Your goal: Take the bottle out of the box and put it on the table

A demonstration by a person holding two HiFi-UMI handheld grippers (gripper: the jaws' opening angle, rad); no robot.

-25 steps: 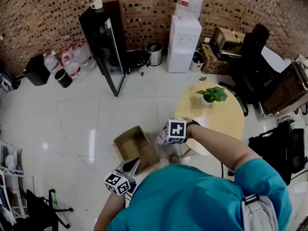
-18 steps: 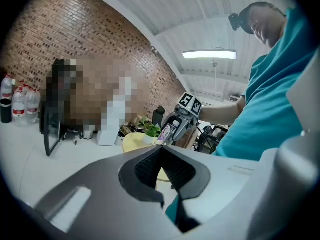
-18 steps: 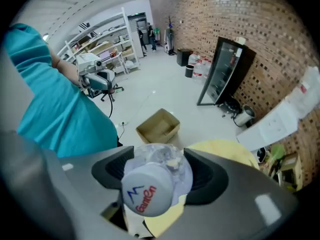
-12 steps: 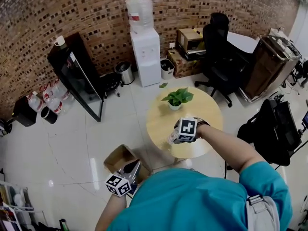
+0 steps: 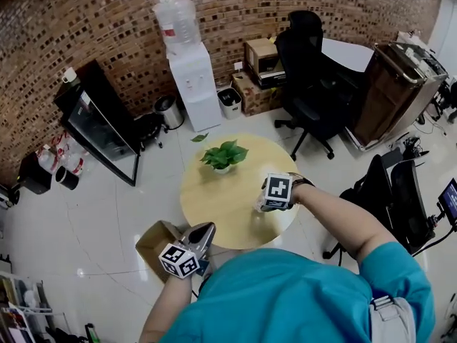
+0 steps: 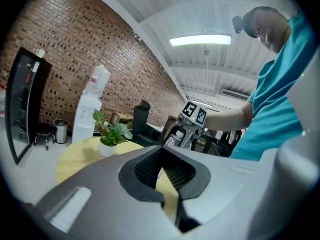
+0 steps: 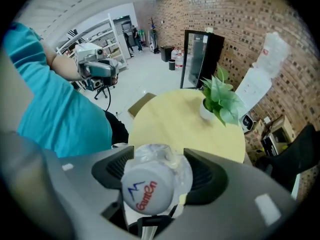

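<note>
Over the near edge of the round bench (image 5: 214,199), the right gripper (image 7: 159,176) is clamped on the bottle (image 7: 150,186), clear of the floor's cardboard box (image 5: 152,240), while the left gripper (image 6: 162,171) is closed and empty.

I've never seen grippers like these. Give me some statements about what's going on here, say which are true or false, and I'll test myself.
1. The right gripper has a bottle between its fingers. True.
2. The bottle stands on the round table. False: it is held in the right gripper's fingers, off the tabletop.
3. A potted plant stands on the table. True.
4. The left gripper carries a second bottle. False: nothing is between its fingers.
5. The cardboard box sits on the table. False: it is on the floor beside the table.
</note>
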